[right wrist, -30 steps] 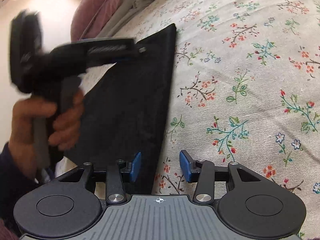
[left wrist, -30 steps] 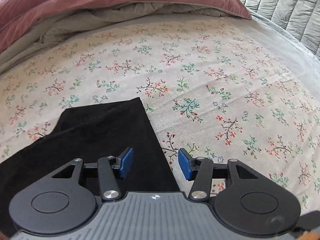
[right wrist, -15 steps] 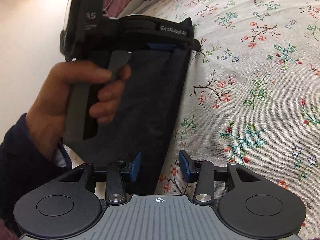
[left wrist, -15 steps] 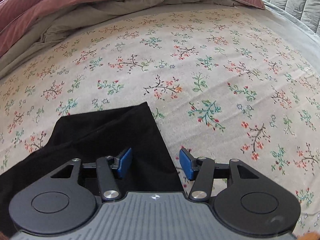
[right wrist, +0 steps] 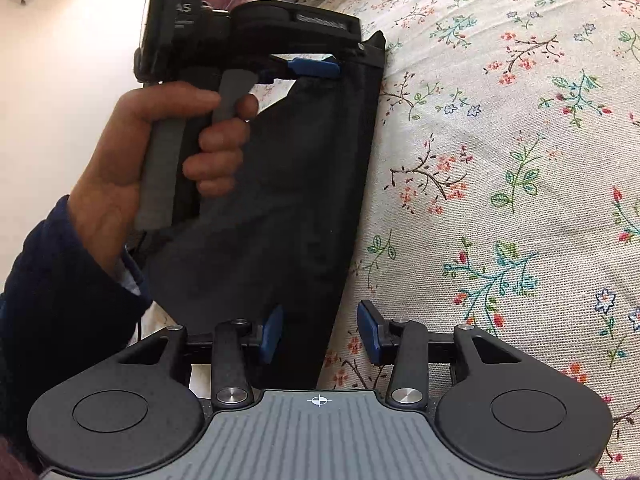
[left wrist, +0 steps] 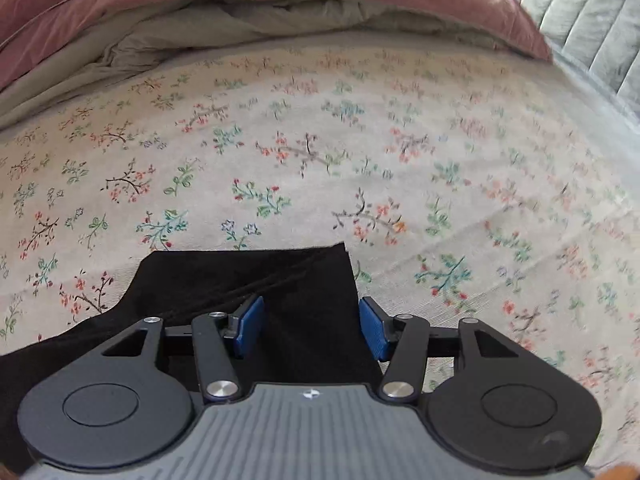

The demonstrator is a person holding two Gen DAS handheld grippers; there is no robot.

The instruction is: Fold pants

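Observation:
Black pants [left wrist: 248,280] lie flat on the floral bedsheet. In the left wrist view their far right corner sits just ahead of my left gripper [left wrist: 311,330], which is open with the cloth edge between its blue pads. In the right wrist view the pants [right wrist: 304,200] run as a long dark strip away from me. My right gripper [right wrist: 319,334] is open over their near right edge. The left gripper [right wrist: 316,67] also shows there, held by a hand over the far end of the pants.
A pink and grey duvet [left wrist: 240,12] is bunched at the far side of the bed. A quilted grey headboard [left wrist: 592,12] stands at the far right. The floral sheet [right wrist: 500,160] stretches to the right of the pants.
My left gripper has moved toward the far end of the pants and lowered over the far right corner. My right gripper has stayed over the near edge. Both stay open.

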